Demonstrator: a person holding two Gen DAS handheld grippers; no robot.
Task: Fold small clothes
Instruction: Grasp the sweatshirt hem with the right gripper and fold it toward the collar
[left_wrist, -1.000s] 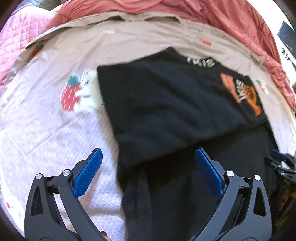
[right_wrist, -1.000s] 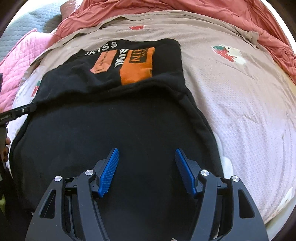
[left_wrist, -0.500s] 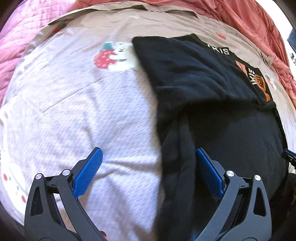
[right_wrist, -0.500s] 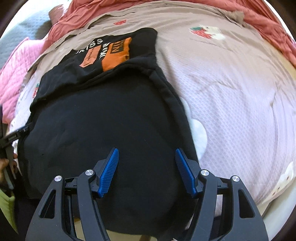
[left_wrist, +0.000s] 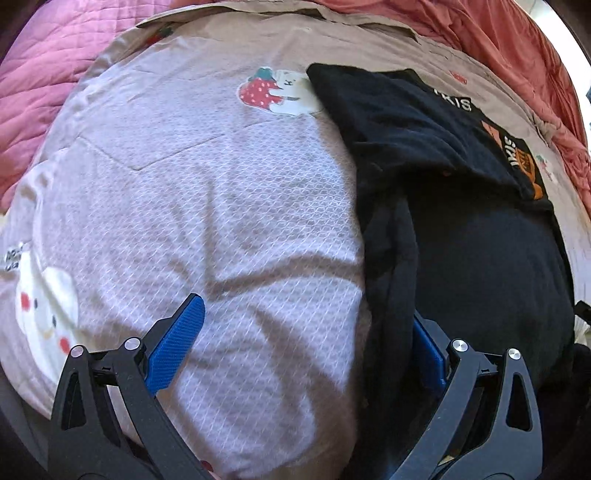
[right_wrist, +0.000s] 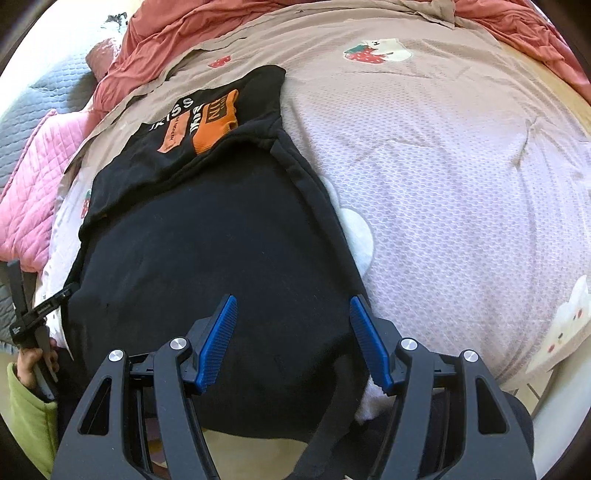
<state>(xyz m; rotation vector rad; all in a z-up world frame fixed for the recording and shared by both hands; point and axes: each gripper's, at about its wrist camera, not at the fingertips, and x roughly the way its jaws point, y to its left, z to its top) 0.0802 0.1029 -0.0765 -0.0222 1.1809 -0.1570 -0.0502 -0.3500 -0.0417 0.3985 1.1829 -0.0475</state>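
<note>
The black garment (right_wrist: 207, 258) is spread on the bed (right_wrist: 443, 184), printed end folded over at upper left. Both claws, left claw (left_wrist: 306, 343) and right claw (right_wrist: 291, 339), are held released at its near corners, placed for the next fold.

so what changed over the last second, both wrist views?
Both grippers slid apart toward opposite side edges of the black shirt. The left gripper went from straddling the shirt's edge to mostly over the bedsheet, its right finger now behind the bunched hem. The right gripper shifted toward the shirt's right edge. Nothing was grabbed or released. Unchanged: both jaws open, shirt's fold.
</note>
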